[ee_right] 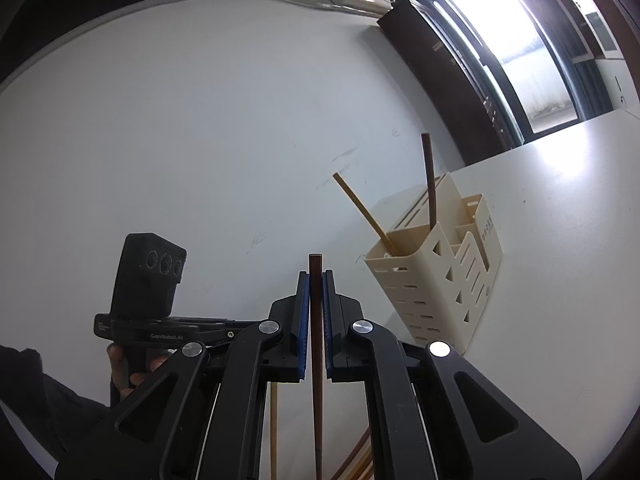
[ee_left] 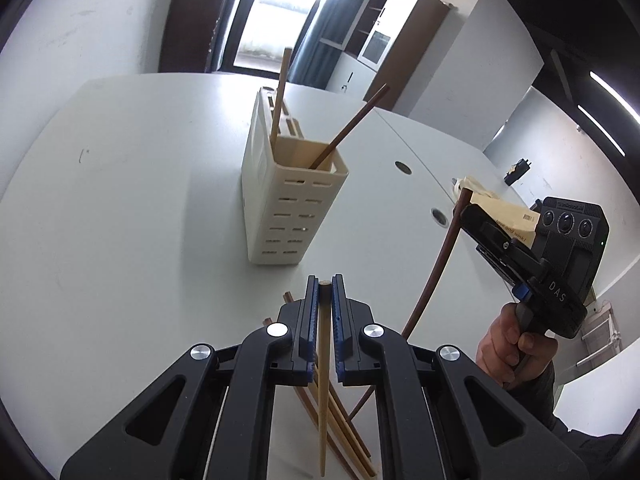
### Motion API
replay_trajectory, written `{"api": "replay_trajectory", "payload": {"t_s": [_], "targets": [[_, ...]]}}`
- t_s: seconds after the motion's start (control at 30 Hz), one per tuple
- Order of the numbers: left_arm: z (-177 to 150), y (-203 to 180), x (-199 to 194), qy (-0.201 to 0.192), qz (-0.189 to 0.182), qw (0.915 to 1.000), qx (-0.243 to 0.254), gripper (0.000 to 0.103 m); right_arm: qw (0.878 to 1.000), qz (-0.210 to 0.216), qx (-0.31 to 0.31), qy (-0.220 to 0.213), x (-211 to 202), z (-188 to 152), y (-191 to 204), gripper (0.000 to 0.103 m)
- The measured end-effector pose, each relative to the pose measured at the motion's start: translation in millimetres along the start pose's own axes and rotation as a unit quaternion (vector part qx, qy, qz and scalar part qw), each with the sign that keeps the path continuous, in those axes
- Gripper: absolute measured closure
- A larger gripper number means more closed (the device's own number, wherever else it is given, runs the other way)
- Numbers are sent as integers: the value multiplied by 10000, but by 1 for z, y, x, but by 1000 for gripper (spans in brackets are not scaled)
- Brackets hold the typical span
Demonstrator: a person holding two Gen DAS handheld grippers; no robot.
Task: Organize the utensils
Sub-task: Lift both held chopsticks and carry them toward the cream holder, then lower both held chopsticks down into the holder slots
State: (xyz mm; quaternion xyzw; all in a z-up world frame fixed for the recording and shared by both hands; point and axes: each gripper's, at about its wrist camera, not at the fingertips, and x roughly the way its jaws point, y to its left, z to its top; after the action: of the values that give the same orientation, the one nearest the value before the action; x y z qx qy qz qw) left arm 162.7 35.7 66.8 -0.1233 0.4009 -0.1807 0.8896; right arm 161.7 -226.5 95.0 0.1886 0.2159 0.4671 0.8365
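Since your left gripper (ee_left: 325, 288) and right gripper (ee_right: 316, 276) each clamp a light, stiff chopstick (ee_left: 323, 380) near its top, the long tail may swing.

Wrist views sharing the caddy (ee_left: 288, 200)

Cream plastic utensil holder (ee_left: 288, 196): slotted walls, several compartments, upright on the white desk (ee_left: 120, 200).

Light wooden chopstick (ee_left: 280, 96): stands in a rear compartment of the holder, leaning slightly.

Dark brown chopstick (ee_left: 348, 128): stands in the holder's front compartment, tilted away from the light one.

Pale wooden chopstick (ee_left: 323, 380): nearer than the holder, clamped between blue pads, its end just past the tips.

Dark reddish-brown chopstick (ee_right: 316, 340): likewise clamped, beside the holder.

Loose wooden chopsticks (ee_left: 348, 432): a fanned cluster on the desk, nearer than the holder.
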Motion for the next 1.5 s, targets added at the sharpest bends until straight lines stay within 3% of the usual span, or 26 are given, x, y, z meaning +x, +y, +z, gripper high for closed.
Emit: {"api": "replay_trajectory", "payload": {"t_s": [0.47,0.93,1.5], "targets": [[64,-32,-37,-992,66,9941,438,97,9926,-555,-973,-467,8,50,37,96],[128,-69,-72,-1958,394,9756,917,97,9749,-929,-1755,-1005,22,106,61,96],[185,-93,-78,-2592,625,9588,977,97,9559,-1456,-1994,-1592,36,134,49,96]]}}
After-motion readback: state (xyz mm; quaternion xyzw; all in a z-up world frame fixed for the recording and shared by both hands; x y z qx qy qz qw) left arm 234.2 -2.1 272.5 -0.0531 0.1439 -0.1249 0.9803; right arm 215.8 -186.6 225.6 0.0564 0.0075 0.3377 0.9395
